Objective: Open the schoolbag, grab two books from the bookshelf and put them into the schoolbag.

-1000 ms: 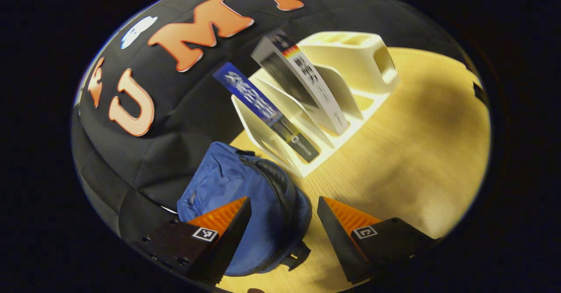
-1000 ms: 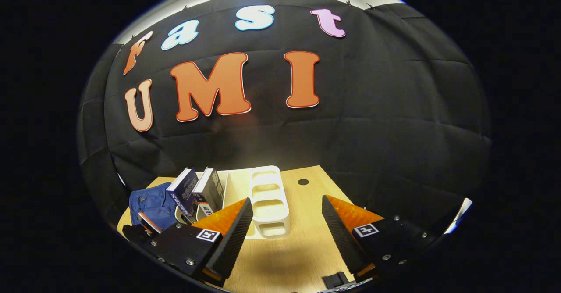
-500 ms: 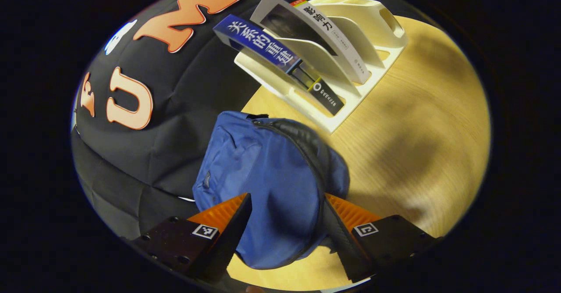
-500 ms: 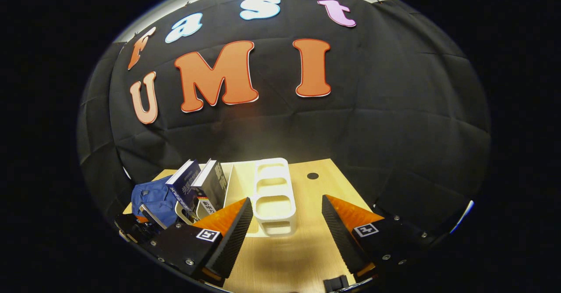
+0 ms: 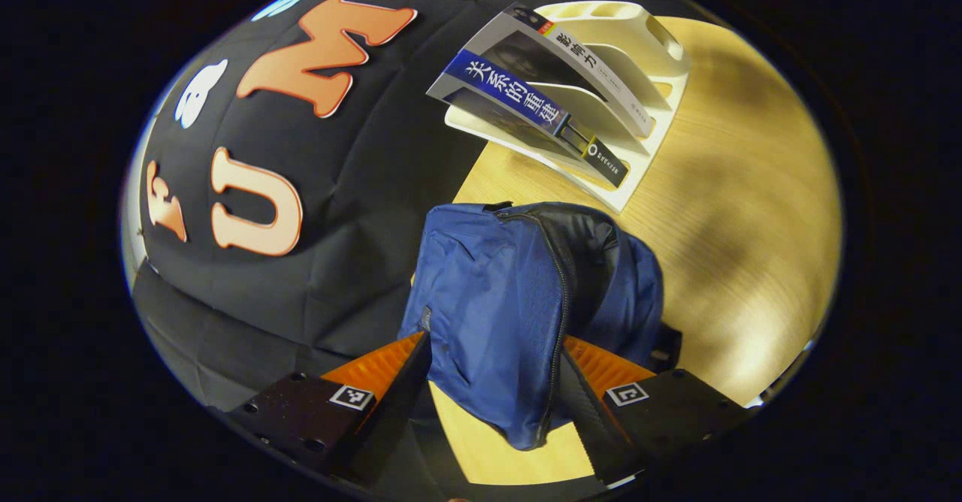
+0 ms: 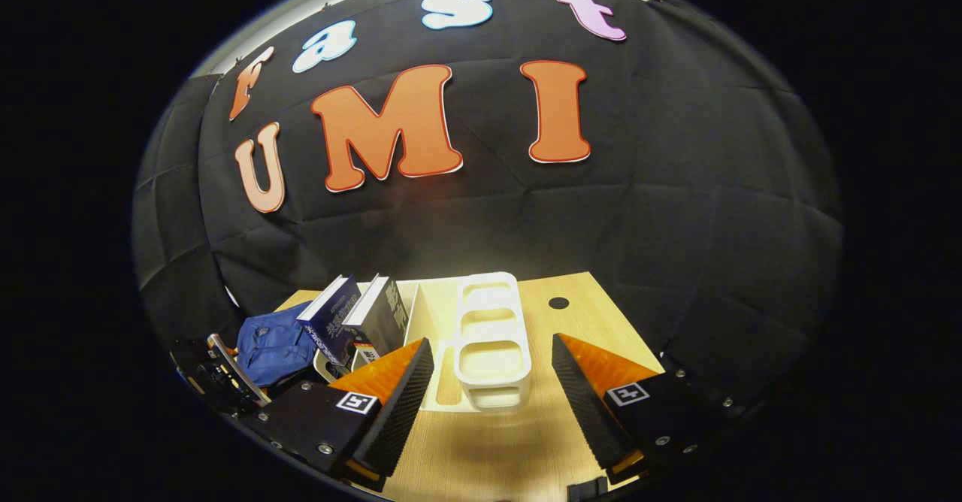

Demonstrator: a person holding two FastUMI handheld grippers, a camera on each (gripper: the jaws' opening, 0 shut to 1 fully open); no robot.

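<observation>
Since a second ago, the left gripper (image 5: 492,382) has closed in on the blue schoolbag (image 5: 518,299), which then sat smaller and lower between its fingers and now fills the space between them. Its fingers are spread apart, straddling the bag's lower end; whether either finger actually touches the cloth cannot be told. The bag lies on the wooden table (image 5: 736,209), still zipped, its dark zipper line (image 5: 560,314) running down the middle toward the gripper.

Just beyond the bag stands the white bookshelf (image 5: 646,58), holding two leaning books: the blue-spined book (image 5: 518,96) nearer the bag and the white-spined book (image 5: 594,70) behind it.

In the right gripper view, the right gripper (image 6: 492,397) hovers open above the table, well back from the bookshelf (image 6: 488,329), holding nothing. The left gripper (image 6: 214,370) shows at far left beside the schoolbag (image 6: 274,344).

To open the bag well, the left gripper likely needs to pinch the zipper pull rather than loose fabric, then draw along the track. The soft cloth may bunch or slide, so the right gripper could steady the bag.
</observation>
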